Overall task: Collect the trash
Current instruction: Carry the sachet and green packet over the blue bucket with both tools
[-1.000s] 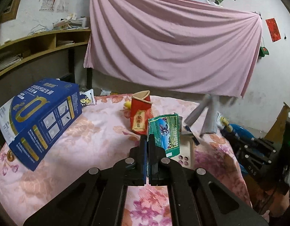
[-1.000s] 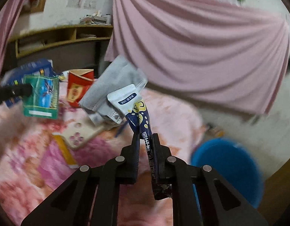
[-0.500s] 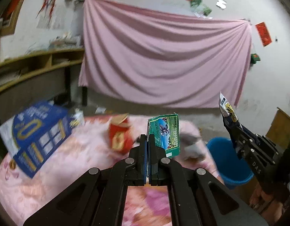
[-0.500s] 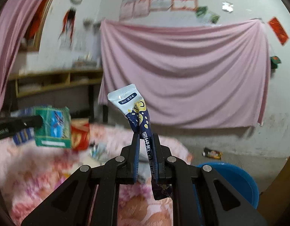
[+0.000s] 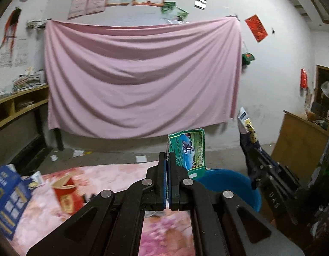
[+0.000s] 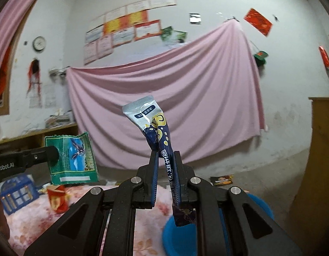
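Mid-carry: left gripper (image 5: 168, 160) clamps the green snack packet (image 5: 189, 149), right gripper (image 6: 165, 160) pinches the dark-blue sachet (image 6: 157, 132), both raised near the blue bucket (image 5: 226, 181) right of the bed; next, I judge: centre over the bucket, release.

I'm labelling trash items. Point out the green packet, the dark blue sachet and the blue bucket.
green packet (image 5: 189, 149), left wrist view, printed front face.
dark blue sachet (image 6: 159, 132), right wrist view, upper part above the fingers.
blue bucket (image 5: 228, 176), left wrist view, inner wall.
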